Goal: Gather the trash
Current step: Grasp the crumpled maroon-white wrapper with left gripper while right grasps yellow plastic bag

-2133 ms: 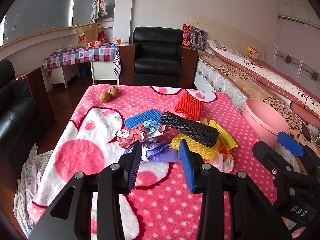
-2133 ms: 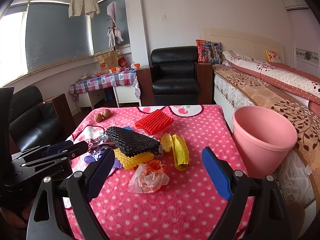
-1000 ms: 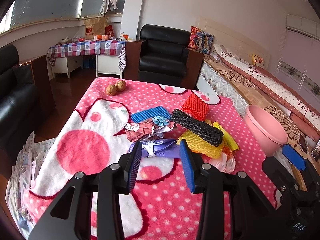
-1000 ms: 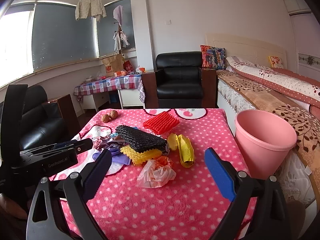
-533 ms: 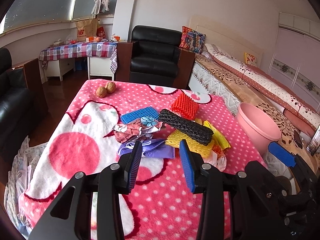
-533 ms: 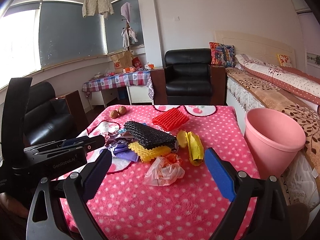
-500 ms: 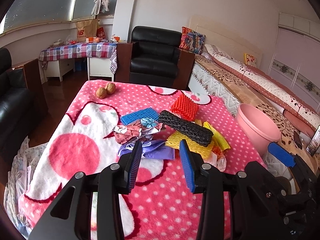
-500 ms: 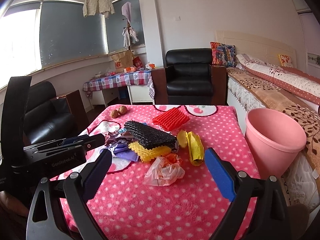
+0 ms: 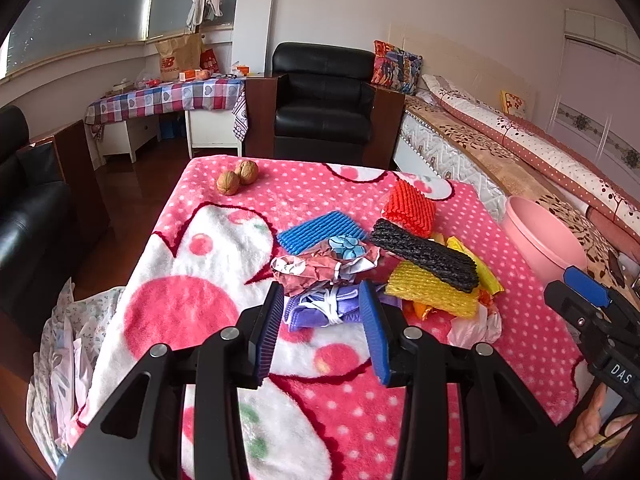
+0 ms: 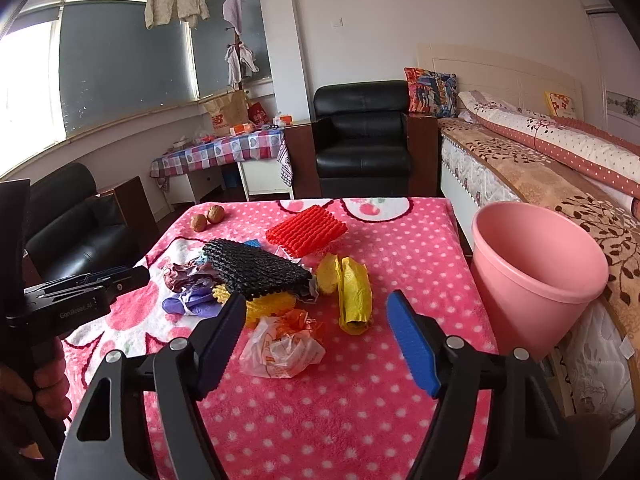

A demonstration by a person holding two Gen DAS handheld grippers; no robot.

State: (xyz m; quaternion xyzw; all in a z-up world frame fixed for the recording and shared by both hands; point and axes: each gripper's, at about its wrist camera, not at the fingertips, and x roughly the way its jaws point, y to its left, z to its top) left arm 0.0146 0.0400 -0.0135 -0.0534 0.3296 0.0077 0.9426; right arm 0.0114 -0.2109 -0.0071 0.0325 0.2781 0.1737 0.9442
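White wrapper (image 10: 282,350) apparently beyond open jaws

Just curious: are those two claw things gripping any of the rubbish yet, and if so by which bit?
Nothing is held. The left gripper and right gripper are both open above the blanket.

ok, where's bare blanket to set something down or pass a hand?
Free: the left half of the blanket, between the walnuts and the crumpled wrappers; also the near strip in front of the white plastic bag. Crowded: the centre-right pile around the black foam net, reaching toward the pink bin.
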